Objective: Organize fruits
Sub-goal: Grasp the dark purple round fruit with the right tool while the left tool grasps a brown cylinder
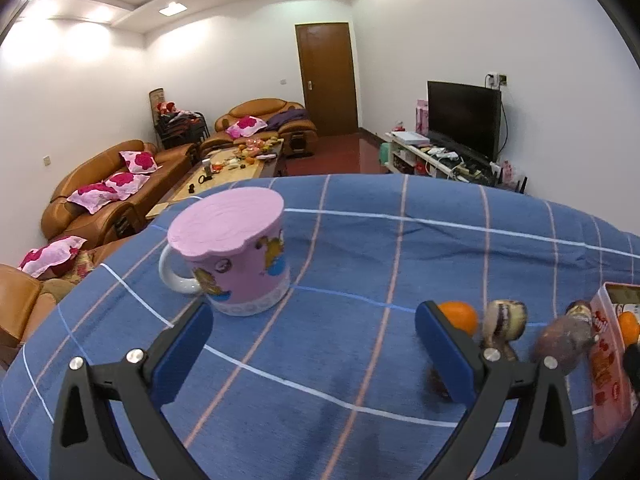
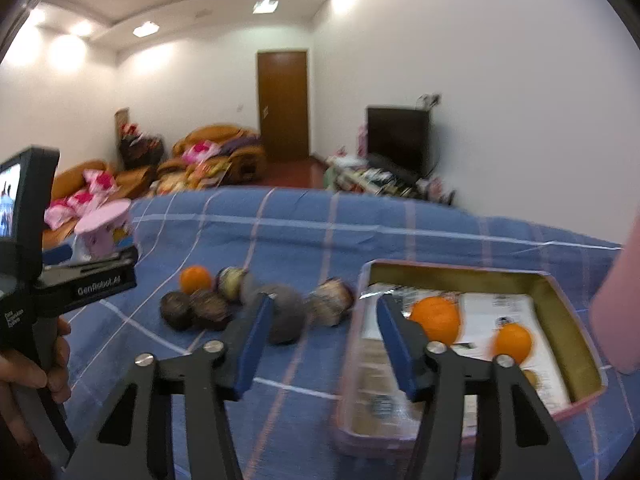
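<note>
Blue checked cloth (image 1: 360, 248) covers the table. Left gripper (image 1: 314, 346) is spread wide, nothing between the pads, hovering low over the cloth; pink lidded mug (image 1: 234, 248) sits just ahead of its left finger. Right gripper (image 2: 324, 340) is also wide apart and holding nothing, straddling the near-left rim of the pink tin tray (image 2: 576, 312). Tray lies at the right side of the table with two oranges (image 2: 436, 318) on the printed paper lining it; a small yellowish item shows at the tray's near right corner, too blurred to identify. Loose fruit is clustered on the cloth left of the tray: one orange (image 2: 195, 279) at the back, several dark brown round fruits (image 2: 176, 309) touching each other, two paler mottled ones (image 2: 332, 306). Right-wrist view is motion-blurred, so the fruit type is unclear.
</note>
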The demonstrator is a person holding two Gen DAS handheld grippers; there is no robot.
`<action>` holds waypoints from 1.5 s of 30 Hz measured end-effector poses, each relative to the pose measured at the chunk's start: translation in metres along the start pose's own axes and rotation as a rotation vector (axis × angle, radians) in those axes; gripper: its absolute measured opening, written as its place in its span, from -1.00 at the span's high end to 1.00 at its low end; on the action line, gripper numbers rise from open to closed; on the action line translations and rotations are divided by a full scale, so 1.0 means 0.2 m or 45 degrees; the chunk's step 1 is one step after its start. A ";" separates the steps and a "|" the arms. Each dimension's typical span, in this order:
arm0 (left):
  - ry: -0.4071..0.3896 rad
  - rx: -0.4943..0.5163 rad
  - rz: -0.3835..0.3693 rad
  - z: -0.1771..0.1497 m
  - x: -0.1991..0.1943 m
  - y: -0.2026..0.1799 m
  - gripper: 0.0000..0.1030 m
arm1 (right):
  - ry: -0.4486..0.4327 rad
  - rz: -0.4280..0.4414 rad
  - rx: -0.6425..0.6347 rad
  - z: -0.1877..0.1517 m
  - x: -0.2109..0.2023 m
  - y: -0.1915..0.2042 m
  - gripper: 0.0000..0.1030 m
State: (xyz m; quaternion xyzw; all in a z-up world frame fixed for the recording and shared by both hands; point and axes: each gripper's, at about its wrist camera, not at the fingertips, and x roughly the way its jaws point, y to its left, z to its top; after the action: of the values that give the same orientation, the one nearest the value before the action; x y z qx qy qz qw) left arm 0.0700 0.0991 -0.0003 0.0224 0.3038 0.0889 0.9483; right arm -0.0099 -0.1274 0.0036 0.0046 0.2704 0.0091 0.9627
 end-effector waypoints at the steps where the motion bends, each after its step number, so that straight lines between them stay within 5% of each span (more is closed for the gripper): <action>1: 0.004 0.004 -0.003 0.00 0.01 0.00 -1.00 | 0.020 0.013 -0.003 0.01 0.02 0.02 -0.01; 10: 0.054 0.082 0.037 0.01 0.06 0.00 -0.93 | 0.254 0.005 -0.069 0.03 0.30 0.17 0.08; 18: 0.135 0.144 -0.017 0.00 0.10 0.01 -0.91 | 0.240 -0.065 -0.177 0.06 0.36 0.23 0.05; 24: 0.147 0.194 -0.047 -0.01 0.08 -0.03 -0.91 | 0.275 0.084 -0.038 0.05 0.32 0.08 0.05; 31: 0.145 0.179 -0.055 -0.02 0.06 -0.05 -0.91 | 0.286 0.127 -0.087 0.04 0.29 0.10 0.05; 40: 0.134 0.198 -0.083 -0.03 0.03 -0.09 -0.91 | 0.339 -0.018 -0.181 0.07 0.42 0.18 -0.07; 45: 0.110 0.185 -0.091 -0.02 0.02 -0.10 -0.91 | 0.326 0.005 -0.176 0.06 0.39 0.16 -0.02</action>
State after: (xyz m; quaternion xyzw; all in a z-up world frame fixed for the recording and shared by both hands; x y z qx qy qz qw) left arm 0.0744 0.0809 -0.0078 0.0765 0.3507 0.0337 0.9327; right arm 0.0628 -0.0947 -0.0255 -0.0624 0.3898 0.0301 0.9183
